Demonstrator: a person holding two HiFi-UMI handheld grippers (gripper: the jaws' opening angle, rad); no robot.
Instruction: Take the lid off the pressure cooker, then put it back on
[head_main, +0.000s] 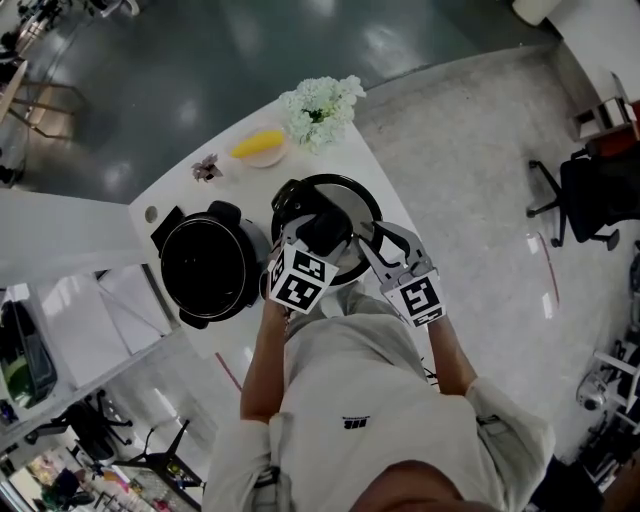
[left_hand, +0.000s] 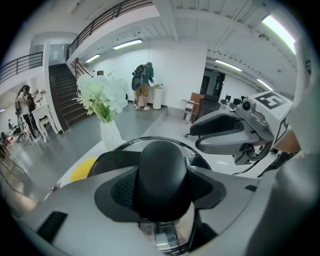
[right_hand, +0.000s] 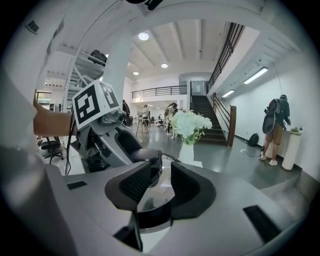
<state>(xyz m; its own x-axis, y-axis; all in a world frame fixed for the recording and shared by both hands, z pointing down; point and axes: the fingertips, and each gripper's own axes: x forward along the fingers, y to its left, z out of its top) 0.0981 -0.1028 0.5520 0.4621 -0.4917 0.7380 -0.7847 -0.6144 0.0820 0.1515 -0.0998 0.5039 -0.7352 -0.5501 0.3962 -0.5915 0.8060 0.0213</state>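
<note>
The open black pressure cooker pot (head_main: 210, 268) stands on the white table (head_main: 170, 195). To its right, above the table, hangs the round lid (head_main: 345, 200), with a shiny rim and a black knob (left_hand: 162, 175). My left gripper (head_main: 322, 232) is shut on that knob, its pads pressing both sides of it in the left gripper view. From the right, my right gripper (right_hand: 159, 187) has the lid's shiny rim (right_hand: 156, 197) between its pads, closed on it. The left gripper (right_hand: 137, 152) also shows in the right gripper view, on the knob.
A vase of white flowers (head_main: 320, 108) stands at the table's far end, beside a yellow thing on a small plate (head_main: 260, 147) and a small dark trinket (head_main: 207, 168). An office chair (head_main: 585, 195) stands on the floor to the right.
</note>
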